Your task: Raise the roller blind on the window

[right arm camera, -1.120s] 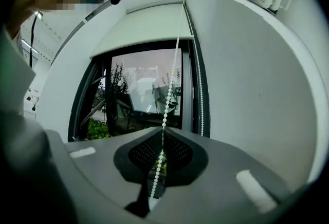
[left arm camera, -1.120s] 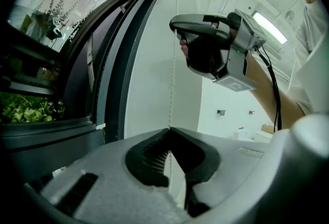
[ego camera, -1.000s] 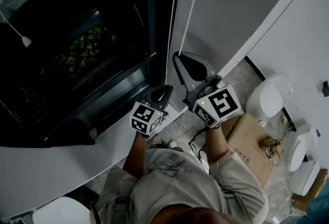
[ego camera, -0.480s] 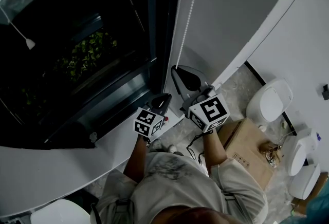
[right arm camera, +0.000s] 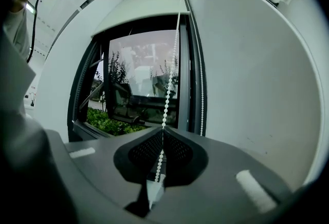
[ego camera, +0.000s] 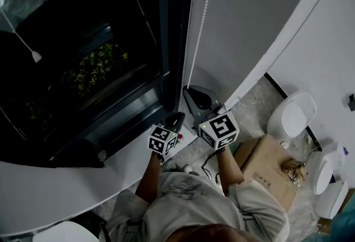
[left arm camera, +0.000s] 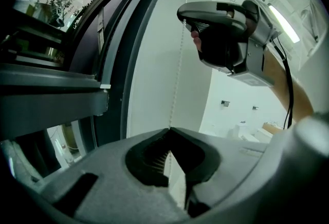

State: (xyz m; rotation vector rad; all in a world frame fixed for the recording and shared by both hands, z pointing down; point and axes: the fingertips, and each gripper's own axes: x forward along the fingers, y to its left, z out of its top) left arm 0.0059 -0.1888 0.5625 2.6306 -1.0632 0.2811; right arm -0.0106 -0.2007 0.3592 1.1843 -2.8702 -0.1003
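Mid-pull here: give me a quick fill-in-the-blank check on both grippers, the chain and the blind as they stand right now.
1. The right gripper is ___ on the bead chain.
2. In the left gripper view, the right gripper sits ___ the left gripper along that bead chain.
3. In the right gripper view, the roller blind covers only the ___ part of the window.

Missing words: shut; above; top.

Head view: dim, underexposed; window (ego camera: 83, 58) nearly black.
Gripper views: brighter, daylight through the glass; fisheye bending, dark corners, soft foreground.
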